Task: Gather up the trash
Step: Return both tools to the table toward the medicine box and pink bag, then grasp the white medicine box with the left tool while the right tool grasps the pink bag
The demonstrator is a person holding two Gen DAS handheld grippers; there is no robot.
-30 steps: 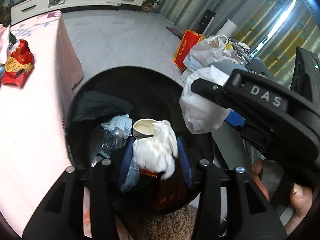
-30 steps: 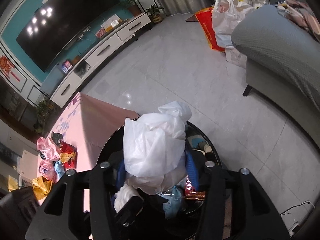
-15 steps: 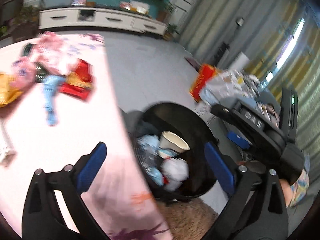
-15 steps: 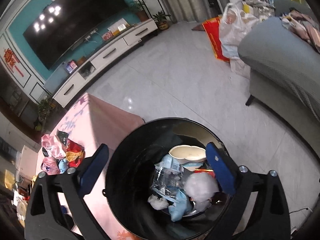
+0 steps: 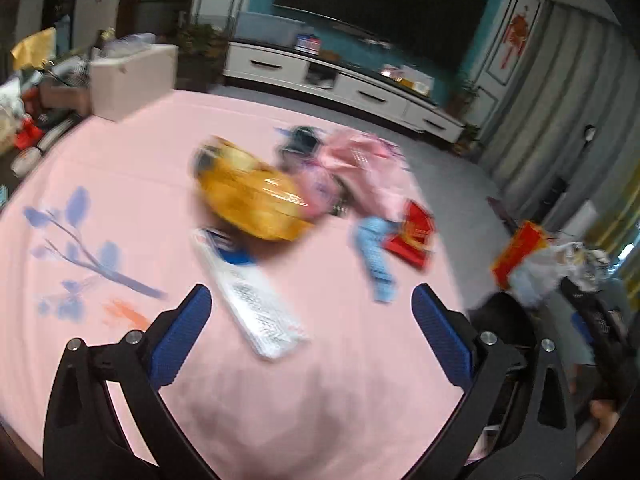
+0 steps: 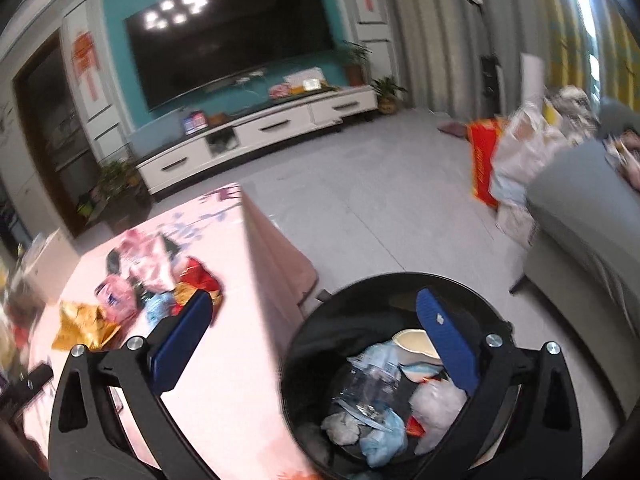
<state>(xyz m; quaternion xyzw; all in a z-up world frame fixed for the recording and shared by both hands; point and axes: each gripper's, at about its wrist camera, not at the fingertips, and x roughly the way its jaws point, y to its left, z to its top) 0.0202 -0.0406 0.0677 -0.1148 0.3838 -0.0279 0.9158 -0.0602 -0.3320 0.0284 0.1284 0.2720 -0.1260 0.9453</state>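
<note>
Both grippers hang empty, jaws spread wide, having just opened to drop their wads. The right gripper [image 6: 312, 320] hovers above the black trash bin [image 6: 360, 292], which holds a paper cup, crushed bottle and tissue. The left gripper [image 5: 310, 320] faces the pink table [image 5: 120, 184], likely to pick next from the remaining trash: a yellow snack bag [image 5: 252, 204], silver wrapper [image 5: 256, 304], and red packet [image 5: 414, 236].

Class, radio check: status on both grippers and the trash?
Left gripper, right gripper: jaws just opened, empty. Bin holds dropped trash. Wrappers wait on pink table. Nothing blocking.
</note>
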